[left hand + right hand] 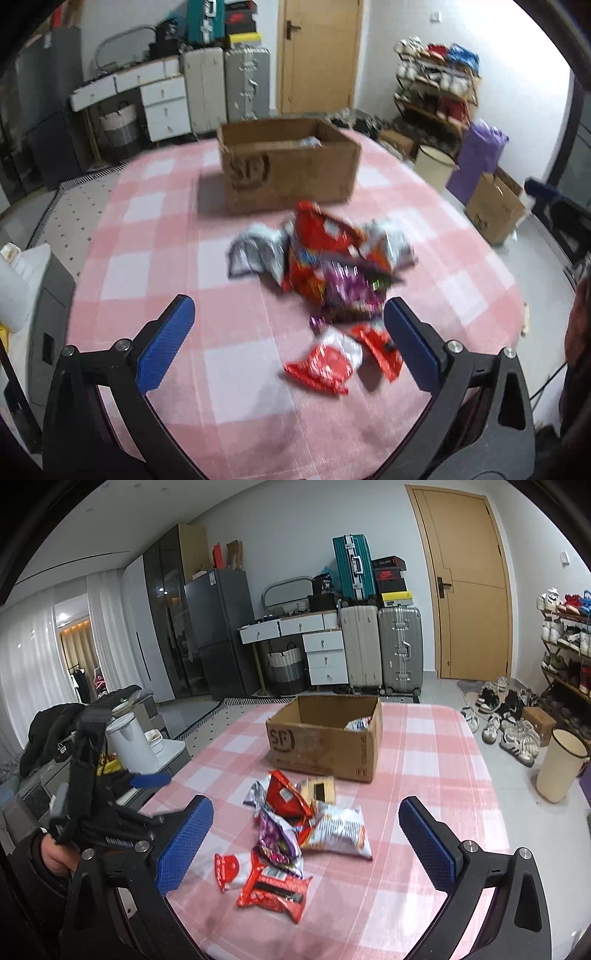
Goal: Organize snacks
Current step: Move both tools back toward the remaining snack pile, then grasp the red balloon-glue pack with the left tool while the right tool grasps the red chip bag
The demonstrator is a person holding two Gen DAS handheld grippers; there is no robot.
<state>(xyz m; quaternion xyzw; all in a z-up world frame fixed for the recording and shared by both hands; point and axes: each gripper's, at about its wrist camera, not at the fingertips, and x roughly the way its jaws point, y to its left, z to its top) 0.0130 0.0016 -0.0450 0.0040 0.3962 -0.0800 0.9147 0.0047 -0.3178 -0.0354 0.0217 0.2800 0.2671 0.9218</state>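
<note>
A pile of snack packets lies mid-table on the pink checked cloth; it also shows in the right wrist view. It holds red, purple and silver bags. A small red packet lies nearest, between the left fingers. An open cardboard box stands behind the pile, and in the right wrist view the box holds one packet. My left gripper is open and empty above the near packets. My right gripper is open and empty over the pile's near side.
The table has its edge at left and right. A white kettle and clutter stand beside the table at left. A cream bin, shoes and a shoe rack are on the floor at right. The left hand-held gripper shows at left.
</note>
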